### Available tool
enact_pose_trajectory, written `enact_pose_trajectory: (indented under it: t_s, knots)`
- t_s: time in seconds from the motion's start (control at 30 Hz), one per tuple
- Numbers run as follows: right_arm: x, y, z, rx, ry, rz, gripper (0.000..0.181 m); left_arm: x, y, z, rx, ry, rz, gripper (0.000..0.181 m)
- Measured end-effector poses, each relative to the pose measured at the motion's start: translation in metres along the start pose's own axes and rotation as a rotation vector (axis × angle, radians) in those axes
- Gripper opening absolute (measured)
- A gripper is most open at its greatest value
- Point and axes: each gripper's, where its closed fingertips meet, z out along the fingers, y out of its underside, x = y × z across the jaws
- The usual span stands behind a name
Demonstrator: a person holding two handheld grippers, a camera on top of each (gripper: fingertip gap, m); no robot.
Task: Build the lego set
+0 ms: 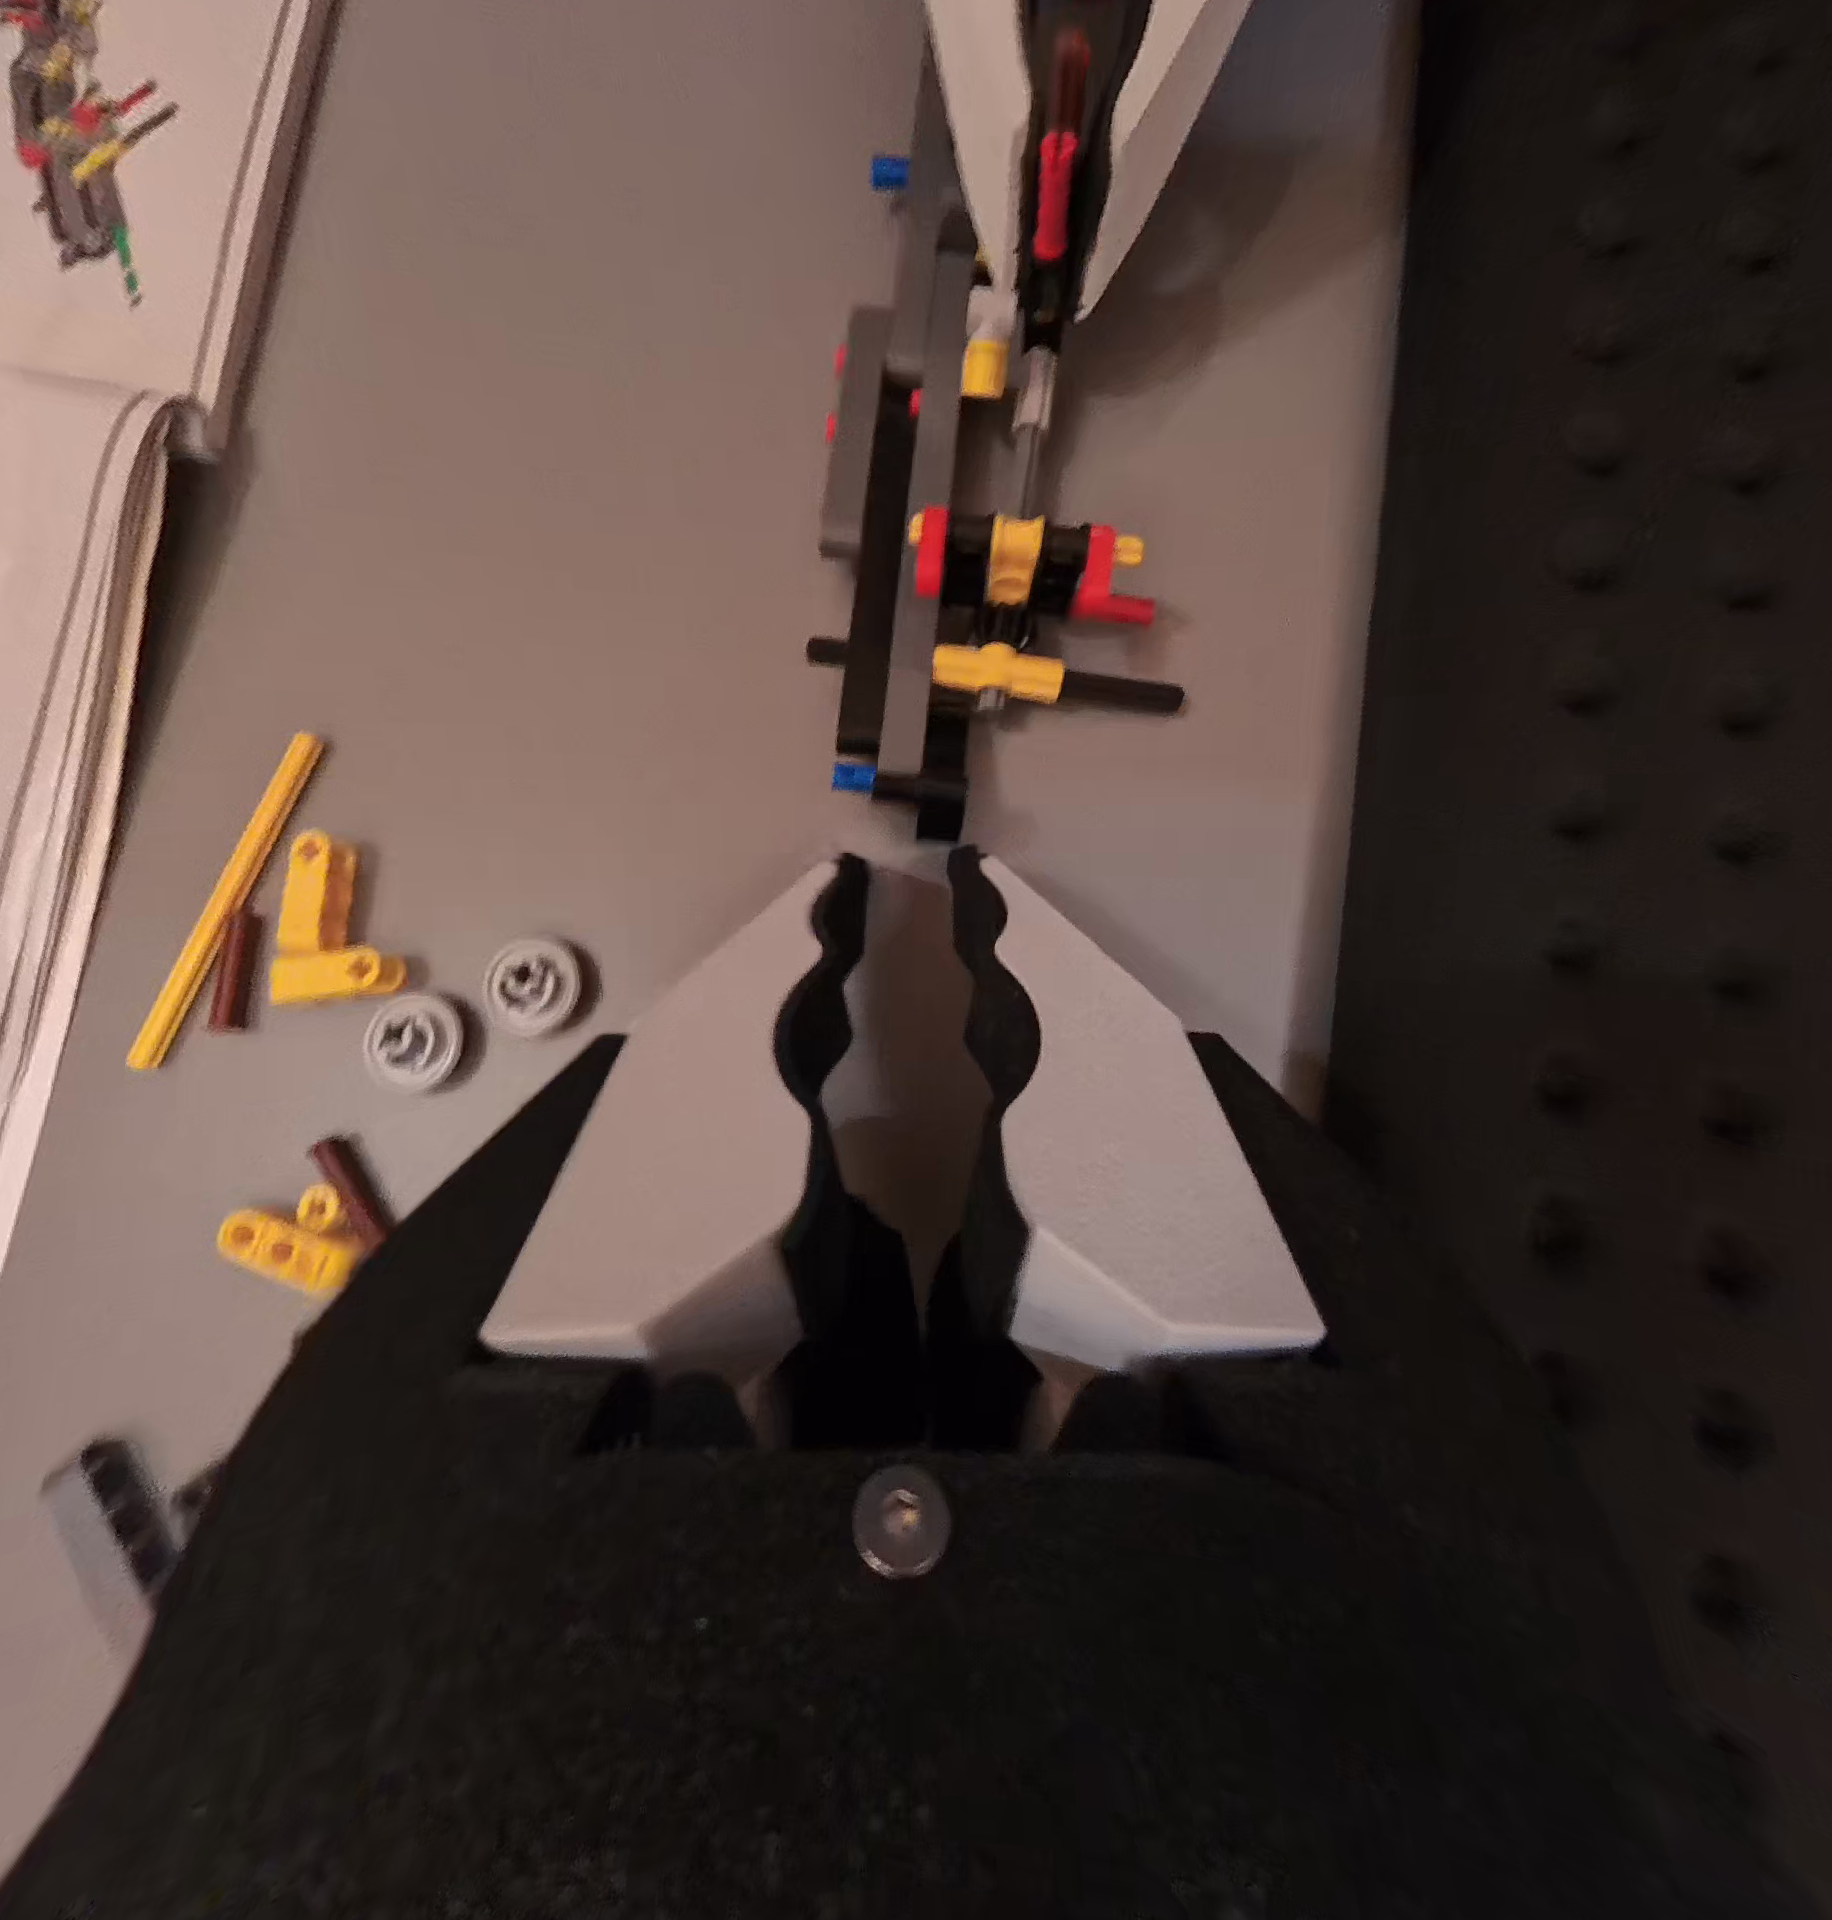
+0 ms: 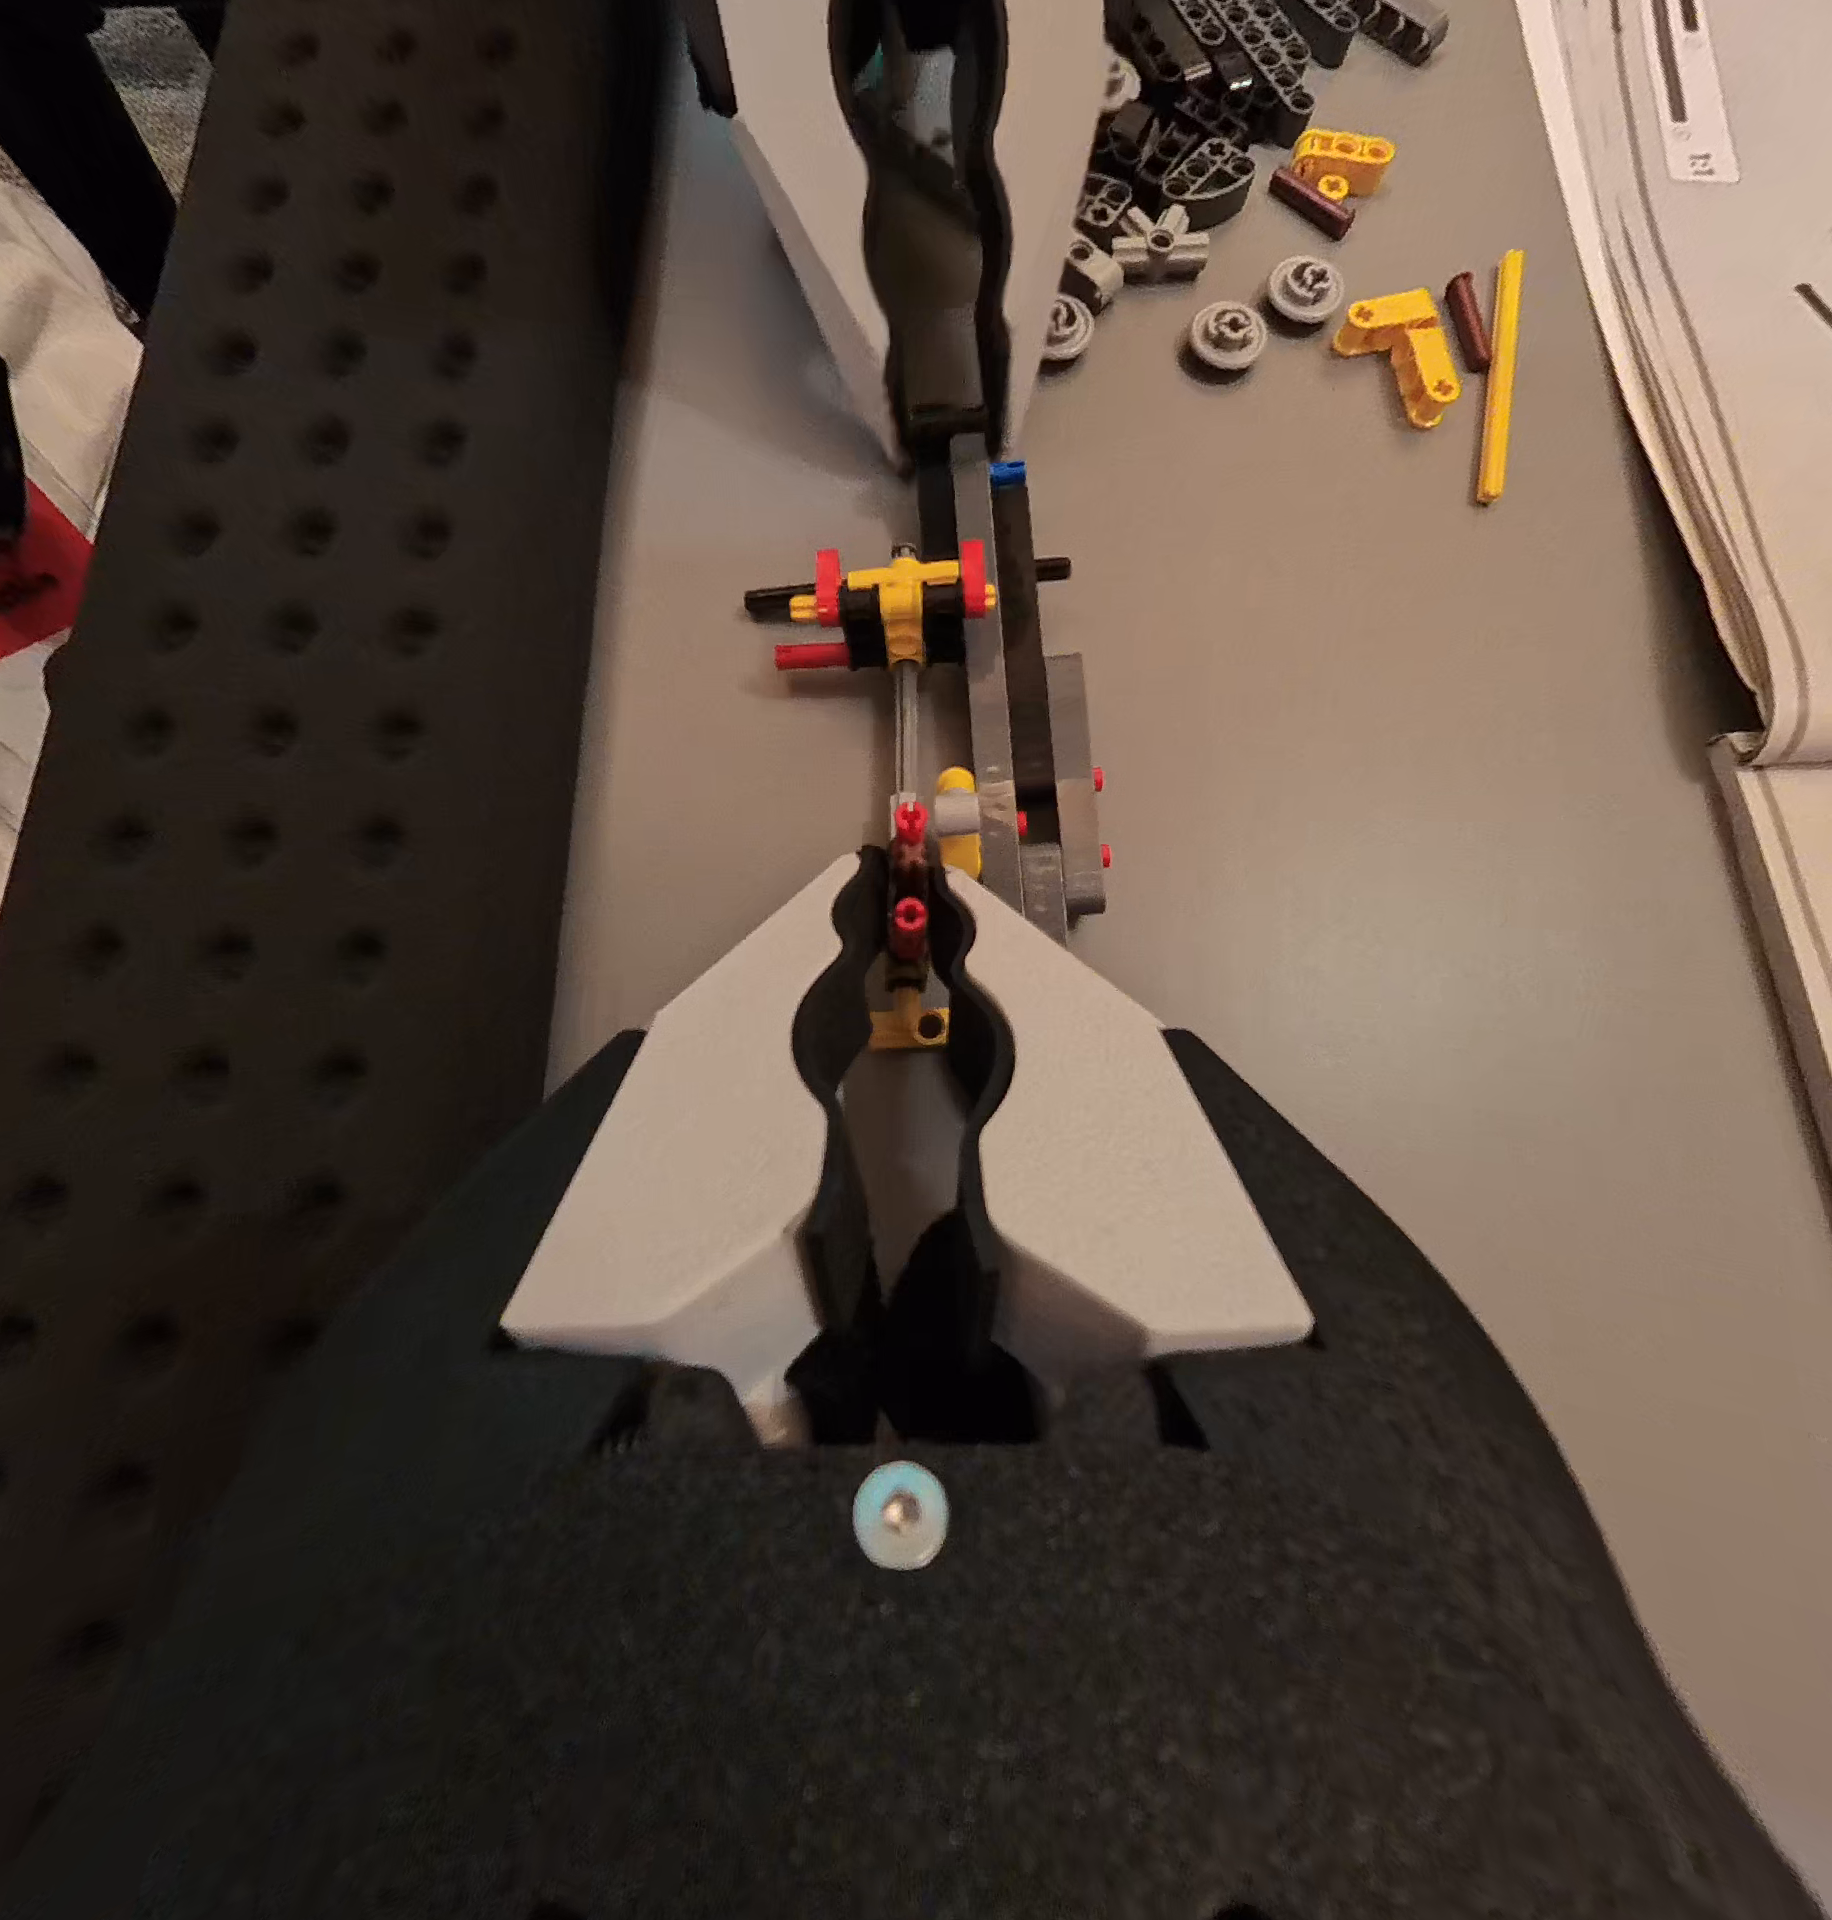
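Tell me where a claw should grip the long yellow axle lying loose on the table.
Grip the long yellow axle near its middle, from straight above, jaws across its thin width. It lies flat on the table; a brown pin lies close alongside its far half, so the near half looks clearer.

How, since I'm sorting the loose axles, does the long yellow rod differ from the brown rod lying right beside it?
The yellow rod is bright yellow; the brown rod is dark brown. The yellow rod is far longer than the stubby brown rod. Both lie flat on the grey table, side by side, roughly parallel.
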Motion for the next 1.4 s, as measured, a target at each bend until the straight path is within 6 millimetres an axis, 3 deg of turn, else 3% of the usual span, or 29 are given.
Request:
enact_pose_trajectory:
  t_s: [0.13, 0.2, 0.3, 0.47, 0.63, 1.07, 1.23, 1.4]
  knots:
    - [-0.001, -0.002, 0.002, 0.0, 0.005, 0.02, 0.007, 0.017, -0.003, -0.02, 0.062, 0.025, -0.104, 0.005]
    - [-0.004, -0.006, 0.005, 0.009, -0.01, 0.025, 0.007, 0.025, -0.011, -0.017, 0.088, 0.007, -0.167, 0.005]
    - [-0.004, -0.009, 0.009, -0.001, -0.002, 0.029, 0.007, 0.016, 0.005, -0.005, -0.06, -0.147, -0.164, 0.007]
    - [-0.005, -0.011, 0.011, 0.017, -0.005, 0.077, 0.007, 0.015, -0.001, 0.002, -0.095, -0.22, -0.235, 0.005]
    - [-0.005, -0.013, 0.012, 0.021, -0.004, 0.039, 0.007, 0.018, -0.007, 0.007, -0.064, -0.148, -0.273, 0.005]
    - [0.01, -0.012, 0.016, -0.022, 0.024, 0.015, 0.007, 0.015, -0.01, 0.01, -0.049, -0.104, -0.121, 0.0]
    - [0.008, -0.013, 0.013, 0.043, -0.008, 0.097, 0.007, 0.014, -0.009, 0.009, -0.022, -0.087, -0.184, 0.001]
    - [0.008, -0.004, 0.012, -0.023, 0.031, 0.06, 0.024, 0.016, -0.007, 0.006, -0.025, -0.09, -0.191, 0.009]
